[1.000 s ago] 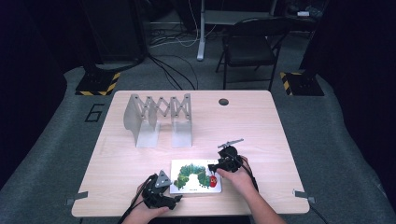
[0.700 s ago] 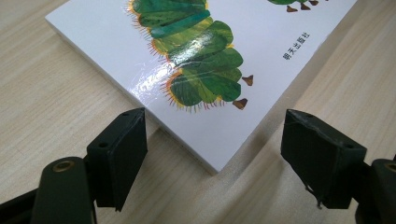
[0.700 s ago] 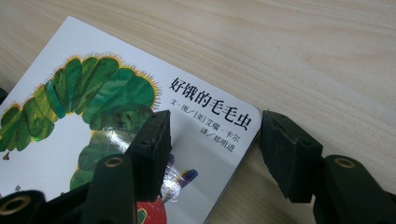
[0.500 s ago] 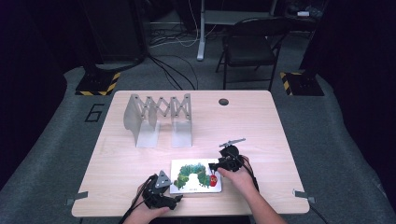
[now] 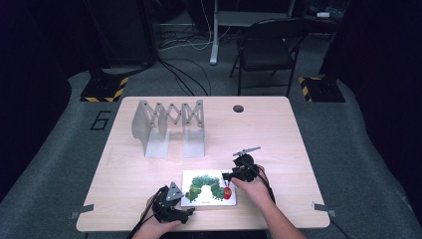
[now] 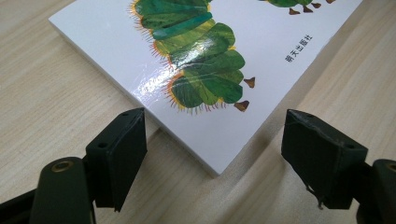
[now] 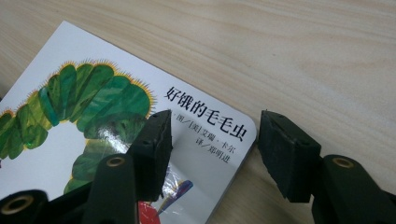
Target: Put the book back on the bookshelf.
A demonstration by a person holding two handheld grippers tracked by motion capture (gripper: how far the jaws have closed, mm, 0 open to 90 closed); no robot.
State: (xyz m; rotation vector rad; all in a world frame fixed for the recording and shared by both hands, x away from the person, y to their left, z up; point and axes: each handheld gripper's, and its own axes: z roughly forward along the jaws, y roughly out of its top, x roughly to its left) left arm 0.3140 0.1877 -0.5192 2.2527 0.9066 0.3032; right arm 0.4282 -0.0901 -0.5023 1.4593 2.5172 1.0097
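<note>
A light wooden tabletop (image 5: 278,129) carries everything. Toward its far left stands a grey metal accordion book rack (image 5: 168,127), upright and well apart from the work. Flat near the tabletop's near edge, about midway along it, lies a white picture book (image 5: 208,187) with a green caterpillar on its cover and Chinese title lettering.

The right gripper (image 5: 229,176) sits at the book's far right corner. In the right gripper view its jaws have just been closing and now straddle that rounded corner, one over the cover, one over bare wood, neither pad pressing.

The left gripper (image 5: 188,212) rests at the book's near left corner. Its jaws stand apart on either side of the corner without touching it.
</note>
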